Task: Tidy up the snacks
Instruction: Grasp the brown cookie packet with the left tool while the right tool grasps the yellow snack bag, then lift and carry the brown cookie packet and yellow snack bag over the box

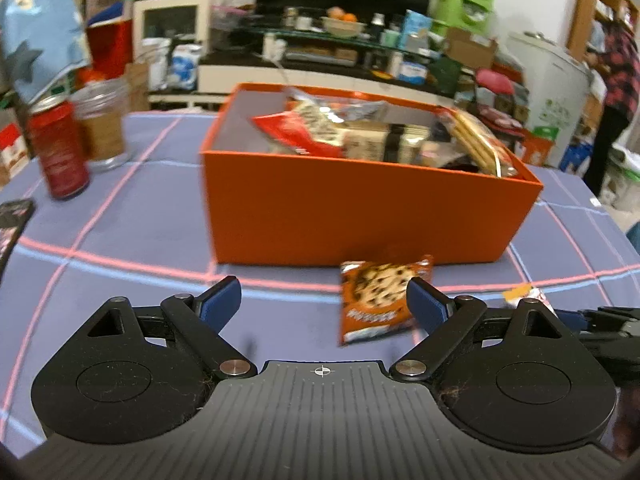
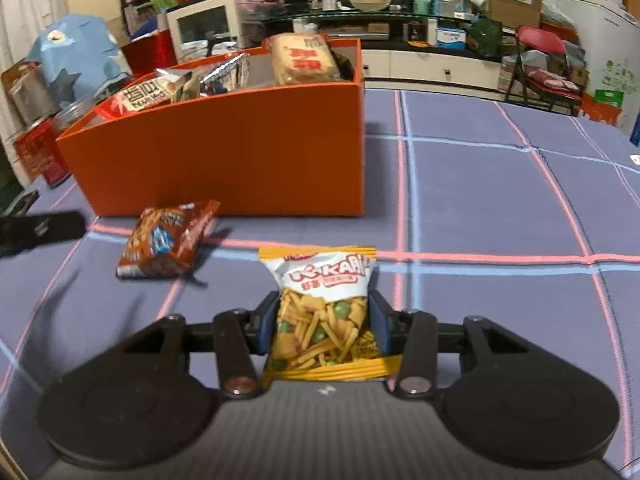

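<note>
Right gripper (image 2: 322, 326) clamps the yellow mixed-snack packet (image 2: 324, 312) by both side edges, packet resting on the tablecloth (image 2: 500, 208) near its front edge. Left gripper (image 1: 322, 300) stands open; cookie packet (image 1: 378, 300) lies beside its right finger. Orange box (image 2: 240, 152) behind. Advice: lift straight up, clear the wall, then drop inside.

Phone (image 1: 14, 224): cut off by the left edge of the left wrist view.
Cookie packet (image 1: 378, 300): print blurred; right edge behind a tong finger (image 1: 426, 304).
Mixed-snack bag (image 2: 326, 312): sides covered by the right tongs' pads.
Orange box (image 1: 360, 216): lower packets hidden by its walls.
Person (image 1: 616, 92): blurred, partly hidden.
</note>
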`<state>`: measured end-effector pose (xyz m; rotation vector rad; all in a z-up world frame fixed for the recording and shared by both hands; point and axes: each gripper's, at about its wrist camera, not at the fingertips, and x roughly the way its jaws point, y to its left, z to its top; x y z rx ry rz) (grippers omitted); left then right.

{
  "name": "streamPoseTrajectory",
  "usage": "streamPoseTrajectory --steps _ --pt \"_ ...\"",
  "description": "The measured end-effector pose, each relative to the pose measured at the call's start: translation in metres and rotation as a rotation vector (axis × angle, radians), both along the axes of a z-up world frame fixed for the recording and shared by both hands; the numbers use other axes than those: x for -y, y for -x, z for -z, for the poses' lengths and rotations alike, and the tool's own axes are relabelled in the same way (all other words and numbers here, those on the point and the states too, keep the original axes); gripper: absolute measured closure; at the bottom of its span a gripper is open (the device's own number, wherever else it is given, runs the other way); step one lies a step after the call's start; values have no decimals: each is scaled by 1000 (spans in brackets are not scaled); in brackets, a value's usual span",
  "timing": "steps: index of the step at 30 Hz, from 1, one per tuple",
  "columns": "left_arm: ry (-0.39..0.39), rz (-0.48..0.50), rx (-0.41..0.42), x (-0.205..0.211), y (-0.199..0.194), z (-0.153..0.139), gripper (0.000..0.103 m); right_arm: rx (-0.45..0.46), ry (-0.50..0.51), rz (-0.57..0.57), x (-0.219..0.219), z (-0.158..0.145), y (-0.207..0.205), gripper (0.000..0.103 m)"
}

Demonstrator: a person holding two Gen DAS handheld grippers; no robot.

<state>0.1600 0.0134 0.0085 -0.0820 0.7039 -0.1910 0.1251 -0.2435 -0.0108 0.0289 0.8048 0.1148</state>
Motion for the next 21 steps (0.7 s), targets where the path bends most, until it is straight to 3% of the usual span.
streamPoseTrajectory --steps 4,10,21 --pt "25 49 -24 15 -15 13 15 30 14 -16 4 3 6 57" --pt "72 62 -57 33 -30 23 15 57 38 -39 -1 6 4 44" --pt "37 81 -59 53 -30 34 15 69 15 -32 0 7 2 34"
